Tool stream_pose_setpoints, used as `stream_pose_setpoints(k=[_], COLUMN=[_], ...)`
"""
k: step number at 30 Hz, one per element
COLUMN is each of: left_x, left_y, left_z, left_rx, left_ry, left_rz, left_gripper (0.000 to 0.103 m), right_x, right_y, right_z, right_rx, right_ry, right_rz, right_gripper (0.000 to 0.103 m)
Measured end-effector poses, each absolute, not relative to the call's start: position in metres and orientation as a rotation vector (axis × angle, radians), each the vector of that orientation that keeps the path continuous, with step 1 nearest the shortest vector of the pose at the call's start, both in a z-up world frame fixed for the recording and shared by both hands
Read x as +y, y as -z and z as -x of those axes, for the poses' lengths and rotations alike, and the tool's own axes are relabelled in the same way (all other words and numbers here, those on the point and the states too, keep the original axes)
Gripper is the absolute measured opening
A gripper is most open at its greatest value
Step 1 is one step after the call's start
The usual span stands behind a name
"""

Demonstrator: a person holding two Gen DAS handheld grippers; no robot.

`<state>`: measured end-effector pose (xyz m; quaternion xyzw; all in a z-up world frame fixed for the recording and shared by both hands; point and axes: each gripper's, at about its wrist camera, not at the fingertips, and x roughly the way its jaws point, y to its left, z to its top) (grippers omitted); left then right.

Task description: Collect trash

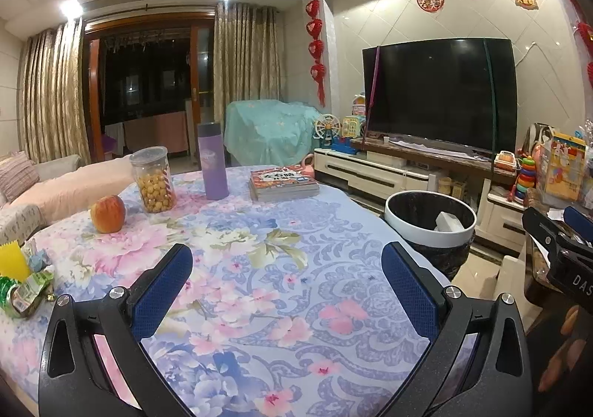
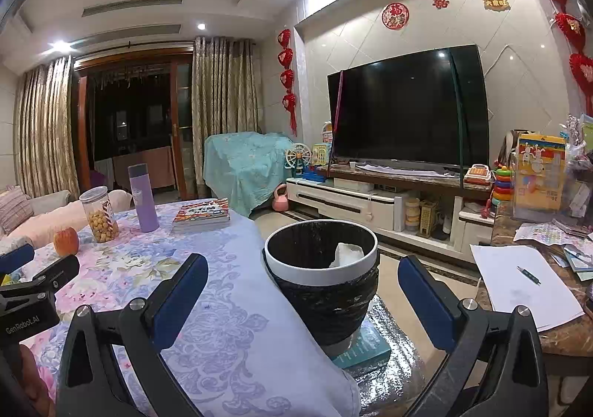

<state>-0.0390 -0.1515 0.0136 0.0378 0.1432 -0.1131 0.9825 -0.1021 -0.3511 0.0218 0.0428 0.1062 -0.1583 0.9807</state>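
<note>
A trash bin (image 1: 430,228) with a white rim and black liner stands just past the right edge of the floral-covered table (image 1: 259,269); it holds white crumpled paper (image 1: 450,221). In the right wrist view the bin (image 2: 322,269) sits between my fingers, paper (image 2: 346,254) inside. Crumpled green wrappers (image 1: 26,293) and a yellow piece (image 1: 13,261) lie at the table's left edge. My left gripper (image 1: 287,287) is open and empty over the table. My right gripper (image 2: 302,294) is open and empty, in front of the bin.
On the table stand an apple (image 1: 108,213), a snack jar (image 1: 153,180), a purple flask (image 1: 212,161) and stacked books (image 1: 283,182). A TV (image 1: 441,94) on a white cabinet is behind. A side table with papers and a pen (image 2: 530,274) is at right.
</note>
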Motion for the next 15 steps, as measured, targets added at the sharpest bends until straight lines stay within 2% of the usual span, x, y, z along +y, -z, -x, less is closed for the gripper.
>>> stream_pose_setpoints(k=[15], left_x=[-0.1479], left_y=[-0.0108], left_z=[0.0372], left_rx=[0.303], left_ry=[0.219], left_rz=[-0.071], left_gripper=[0.103], right_x=[-0.3524], right_y=[-0.0217], right_z=[0.102], right_rx=[0.217], right_ry=[0.31], right_rz=[-0.088], right_gripper=[0.103])
